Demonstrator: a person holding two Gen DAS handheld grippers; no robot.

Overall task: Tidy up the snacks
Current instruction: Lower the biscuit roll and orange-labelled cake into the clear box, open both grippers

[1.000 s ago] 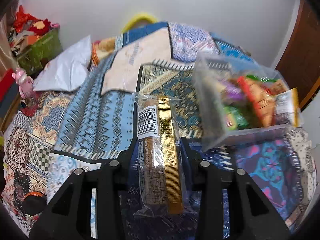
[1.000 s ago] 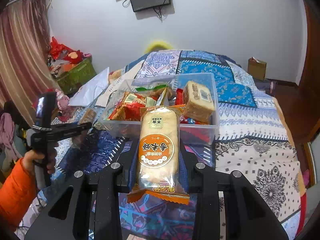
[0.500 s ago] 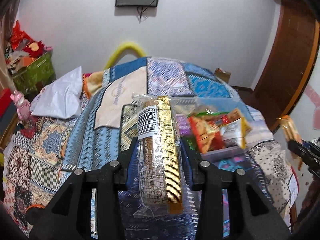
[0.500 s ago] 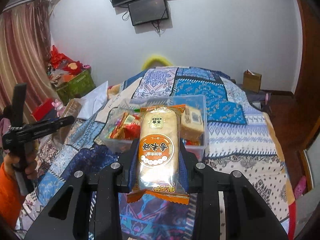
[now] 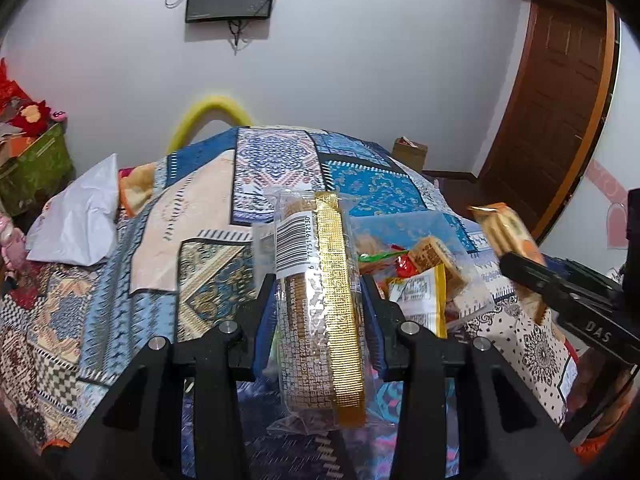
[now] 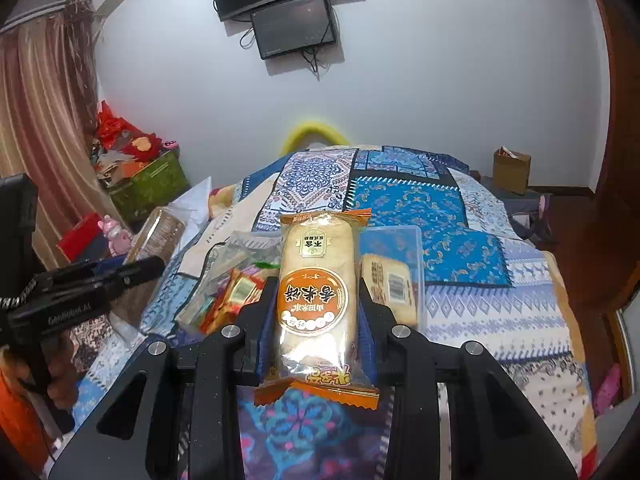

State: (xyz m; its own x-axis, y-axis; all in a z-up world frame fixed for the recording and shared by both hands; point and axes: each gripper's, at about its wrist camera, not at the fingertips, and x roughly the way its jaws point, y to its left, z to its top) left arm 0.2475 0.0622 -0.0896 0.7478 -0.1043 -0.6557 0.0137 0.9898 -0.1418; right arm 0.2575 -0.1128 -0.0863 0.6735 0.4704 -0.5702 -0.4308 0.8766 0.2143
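My left gripper (image 5: 318,282) is shut on a long clear biscuit packet with a gold strip and a barcode (image 5: 320,304), held above the bed. My right gripper (image 6: 316,284) is shut on an orange-edged rice cracker packet (image 6: 316,300). A clear plastic box (image 6: 412,240) with several snack packets stands on the bed ahead of both. In the right wrist view the left gripper (image 6: 132,268) and its biscuit packet (image 6: 160,232) show at the left. From the left wrist camera, the right gripper (image 5: 520,264) with its cracker packet (image 5: 508,232) shows at the right.
A patchwork quilt (image 6: 420,204) covers the bed. A white bag (image 5: 80,208) lies at its left, a green box (image 6: 148,188) of clutter beyond it. A cardboard box (image 6: 512,170) sits on the floor at the right near a wooden door (image 5: 560,120). Screens (image 6: 294,32) hang on the wall.
Both grippers have risen and drawn back with their packets, so the snack box looks smaller and lower. The left view has swung right, bringing the right gripper and the door into sight.
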